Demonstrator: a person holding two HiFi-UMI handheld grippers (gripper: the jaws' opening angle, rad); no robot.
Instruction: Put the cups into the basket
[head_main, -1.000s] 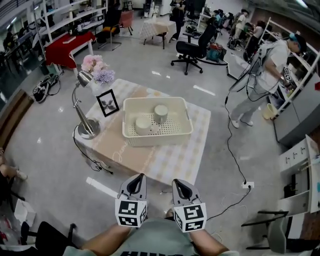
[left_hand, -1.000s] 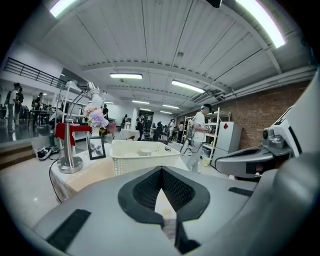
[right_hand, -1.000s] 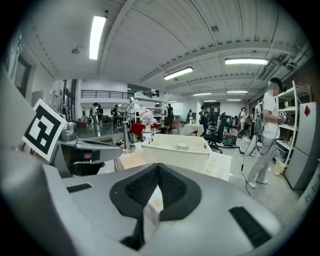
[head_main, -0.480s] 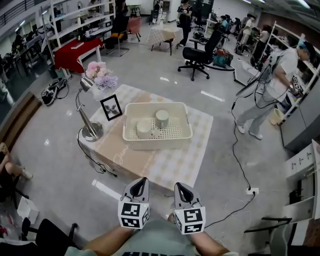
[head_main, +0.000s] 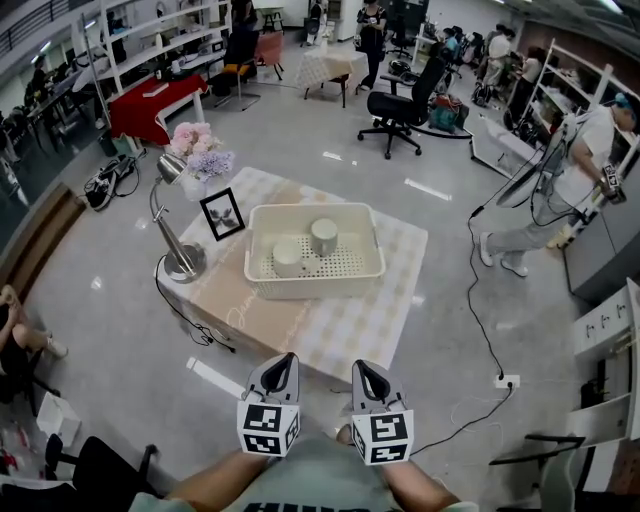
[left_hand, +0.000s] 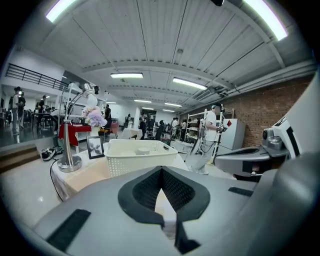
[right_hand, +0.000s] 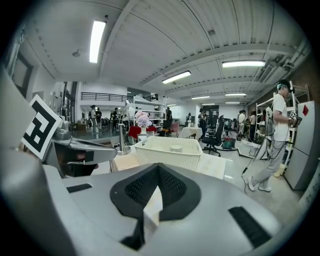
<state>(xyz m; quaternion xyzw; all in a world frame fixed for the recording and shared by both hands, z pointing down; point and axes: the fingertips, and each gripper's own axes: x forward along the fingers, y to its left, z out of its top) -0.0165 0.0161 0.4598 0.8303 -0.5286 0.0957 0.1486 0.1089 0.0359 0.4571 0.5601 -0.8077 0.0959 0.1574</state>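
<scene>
Reading left fingers (head_main: 268, 378), right fingers (head_main: 373, 383) shut, empty, short of basket (head_main: 310, 283); could topple cups (head_main: 323, 237) inside by reaching in.

Lamp (head_main: 184, 262), framed picture (head_main: 222, 214), flowers (head_main: 202, 150) on table (head_main: 350, 322).
</scene>
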